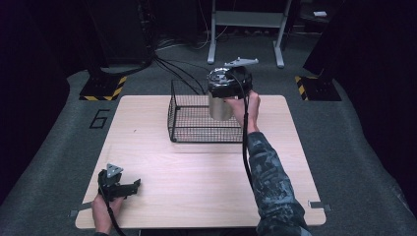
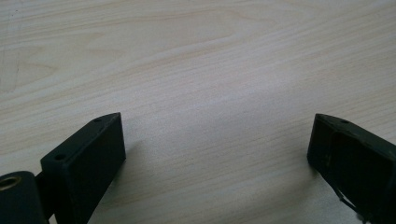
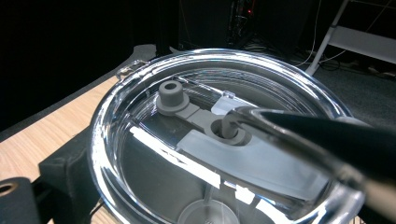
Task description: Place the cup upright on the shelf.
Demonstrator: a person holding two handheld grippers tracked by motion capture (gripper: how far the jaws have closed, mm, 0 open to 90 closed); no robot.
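A steel tumbler (image 1: 220, 105) with a clear lid (image 3: 154, 154) is held upright at the right rear of a black wire basket (image 1: 173, 114). My right gripper (image 1: 230, 82) is shut on its upper rim, one black jaw on each side of the lid. Whether the tumbler's base touches the basket floor I cannot tell. A grey slider tab (image 3: 187, 109) lies across the lid. My left gripper (image 1: 129, 187) rests low at the table's front left, open (image 2: 217, 135), with bare wood between its jaws.
The basket stands at the back middle of the light wooden table (image 1: 196, 172). Beyond the table are cables (image 1: 177, 69), a white stand frame (image 1: 246, 22) and two yellow-and-black striped bases (image 1: 103, 88). A "6" (image 1: 100, 118) is marked on the floor at left.
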